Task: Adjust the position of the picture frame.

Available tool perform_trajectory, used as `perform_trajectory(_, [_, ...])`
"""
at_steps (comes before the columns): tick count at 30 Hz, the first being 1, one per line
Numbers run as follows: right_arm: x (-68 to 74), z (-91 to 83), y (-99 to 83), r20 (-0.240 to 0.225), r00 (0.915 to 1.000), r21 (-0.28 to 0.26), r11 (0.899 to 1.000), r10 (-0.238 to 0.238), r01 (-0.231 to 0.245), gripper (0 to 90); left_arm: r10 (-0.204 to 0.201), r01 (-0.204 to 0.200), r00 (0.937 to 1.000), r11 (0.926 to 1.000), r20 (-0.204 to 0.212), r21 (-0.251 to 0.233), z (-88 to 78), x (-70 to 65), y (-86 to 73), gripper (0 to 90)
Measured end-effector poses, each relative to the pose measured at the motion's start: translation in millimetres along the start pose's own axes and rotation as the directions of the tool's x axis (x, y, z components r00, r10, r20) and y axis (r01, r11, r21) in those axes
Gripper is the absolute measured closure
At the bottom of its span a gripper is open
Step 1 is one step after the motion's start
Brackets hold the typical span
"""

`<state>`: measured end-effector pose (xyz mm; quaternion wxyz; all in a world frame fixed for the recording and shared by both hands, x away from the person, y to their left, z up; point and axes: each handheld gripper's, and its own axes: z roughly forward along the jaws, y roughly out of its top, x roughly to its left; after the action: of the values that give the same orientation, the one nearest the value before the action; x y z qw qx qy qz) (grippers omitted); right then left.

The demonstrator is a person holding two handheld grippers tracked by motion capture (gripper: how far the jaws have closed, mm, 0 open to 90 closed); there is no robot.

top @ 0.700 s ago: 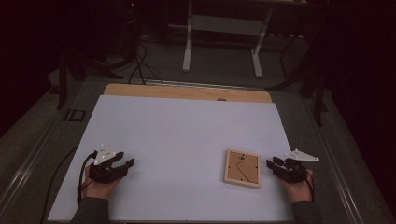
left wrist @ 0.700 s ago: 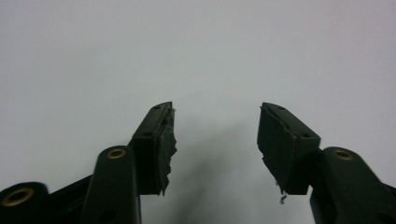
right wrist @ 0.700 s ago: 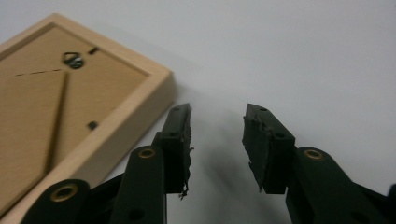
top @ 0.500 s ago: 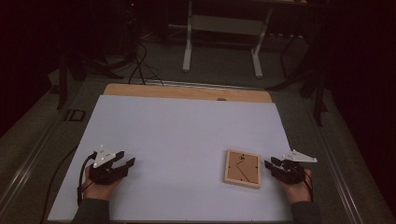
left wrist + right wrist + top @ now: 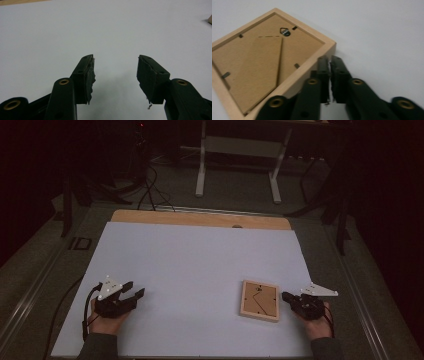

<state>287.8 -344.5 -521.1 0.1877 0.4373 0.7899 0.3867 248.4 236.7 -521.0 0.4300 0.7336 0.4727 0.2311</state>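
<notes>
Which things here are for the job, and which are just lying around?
For the job:
picture frame, lying face down
right tongs, shut, at its edge
left tongs, open

Just around:
table
white stand legs
floor cables

Left gripper point(image 5: 131, 295) rested well left of the picture frame point(image 5: 259, 300), jaws spread wide, right gripper point(image 5: 286, 296) lay against the frame's right edge, jaws closed together, empty.

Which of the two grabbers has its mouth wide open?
The left gripper, with a wide gap between its jaws. The right gripper is shut, beside the wooden frame.
</notes>
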Motion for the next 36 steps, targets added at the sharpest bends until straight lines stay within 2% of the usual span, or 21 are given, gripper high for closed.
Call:
perform_trajectory(11, [7.6, -1.2, -2.7, -0.074, 0.9963, 0.047, 0.998, -0.043, 0.047, 89.8, 0.005, -0.005, 1.0, 0.9999, 0.004, 0.009, 1.8, -2.5, 0.0, 48.2])
perform_trajectory(19, [8.4, -3.0, -7.2, -0.091, 0.9945, 0.08, 0.995, -0.052, 0.059, 89.8, 0.005, -0.005, 1.0, 0.9999, 0.003, 0.011, 2.2, -2.8, 0.2, 48.6])
perform_trajectory(22, [11.2, -2.7, -10.7, -0.101, 0.9927, 0.113, 0.991, -0.065, 0.077, 89.8, 0.006, -0.006, 1.0, 0.9999, 0.003, 0.01, 2.2, -2.8, 0.5, 48.6])
perform_trajectory(36, [25.8, 2.3, -6.8, -0.164, 0.9817, 0.122, 0.986, -0.096, 0.117, 89.8, 0.008, -0.008, 0.9999, 0.9998, 0.009, 0.016, 3.8, -4.4, 0.9, 49.3])
